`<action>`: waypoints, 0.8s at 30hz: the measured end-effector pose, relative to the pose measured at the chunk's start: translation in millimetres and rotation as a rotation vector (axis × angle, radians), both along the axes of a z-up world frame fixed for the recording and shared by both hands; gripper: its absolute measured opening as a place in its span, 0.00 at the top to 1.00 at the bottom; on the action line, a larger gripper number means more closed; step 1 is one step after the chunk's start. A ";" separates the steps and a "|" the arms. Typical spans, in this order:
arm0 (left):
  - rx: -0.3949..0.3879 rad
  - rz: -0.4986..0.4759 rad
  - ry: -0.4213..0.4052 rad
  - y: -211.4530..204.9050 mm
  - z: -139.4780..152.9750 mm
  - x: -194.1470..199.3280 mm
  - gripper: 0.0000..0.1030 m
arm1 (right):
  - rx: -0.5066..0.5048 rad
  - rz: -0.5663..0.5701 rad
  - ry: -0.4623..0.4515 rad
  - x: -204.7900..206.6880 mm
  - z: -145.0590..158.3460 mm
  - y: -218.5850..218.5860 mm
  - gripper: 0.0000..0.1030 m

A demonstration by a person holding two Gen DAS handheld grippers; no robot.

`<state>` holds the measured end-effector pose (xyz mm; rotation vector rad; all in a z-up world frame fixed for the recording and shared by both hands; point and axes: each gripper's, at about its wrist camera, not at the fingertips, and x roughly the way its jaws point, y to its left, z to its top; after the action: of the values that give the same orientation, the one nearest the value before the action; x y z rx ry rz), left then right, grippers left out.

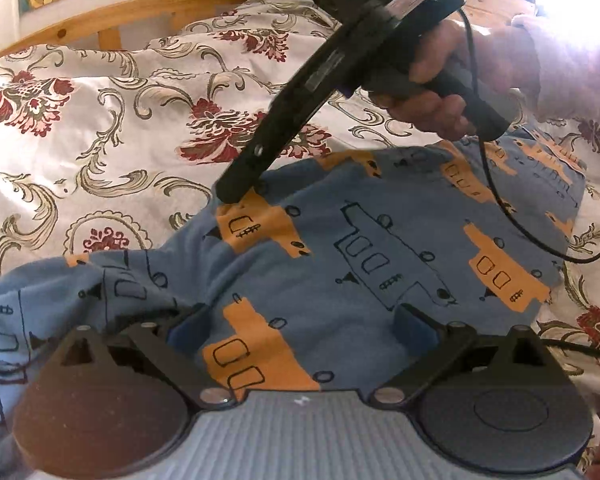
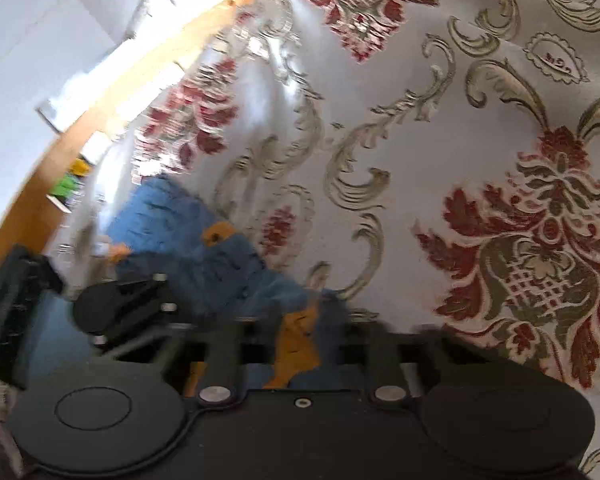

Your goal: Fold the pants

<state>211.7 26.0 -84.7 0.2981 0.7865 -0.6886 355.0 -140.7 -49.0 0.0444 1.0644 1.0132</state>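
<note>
Left wrist view has the left gripper (image 1: 304, 320) spread wide over the blue pants (image 1: 380, 248), which lie on a floral bedspread (image 1: 100, 120). Right gripper (image 1: 240, 190) tips press into the fabric edge; can't tell if they're pinched.

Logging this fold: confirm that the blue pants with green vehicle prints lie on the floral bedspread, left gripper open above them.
Wrong colour. The left wrist view shows the pants printed with orange vehicles, not green. They do lie on the floral bedspread, with the left gripper open above them.
</note>
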 end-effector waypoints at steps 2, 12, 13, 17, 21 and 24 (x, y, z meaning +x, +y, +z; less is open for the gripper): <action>0.001 0.009 0.004 0.7 0.5 -1.0 0.03 | -0.041 -0.021 -0.060 -2.6 0.5 1.9 0.99; 0.024 0.054 0.037 11.7 1.2 -14.0 0.01 | -0.141 -0.189 -0.211 4.2 2.9 -21.5 0.79; 0.029 0.062 0.039 13.2 3.7 -17.5 0.01 | -0.121 -0.207 -0.206 -0.2 11.6 -33.5 0.78; 0.043 0.110 0.072 20.8 9.1 -32.8 0.01 | 0.011 -0.203 -0.145 -53.8 36.1 -80.4 0.51; 0.067 0.136 0.058 22.9 6.2 -44.3 0.01 | -0.014 -0.307 -0.037 -115.8 10.6 -122.3 0.40; 0.088 0.165 0.075 22.1 9.1 -48.8 0.01 | -0.021 -0.527 0.005 -154.0 -3.6 -178.5 0.41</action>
<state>162.8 48.0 -75.6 0.2846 0.9037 -0.5133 201.0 -319.2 -52.5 0.2959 0.9957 0.5246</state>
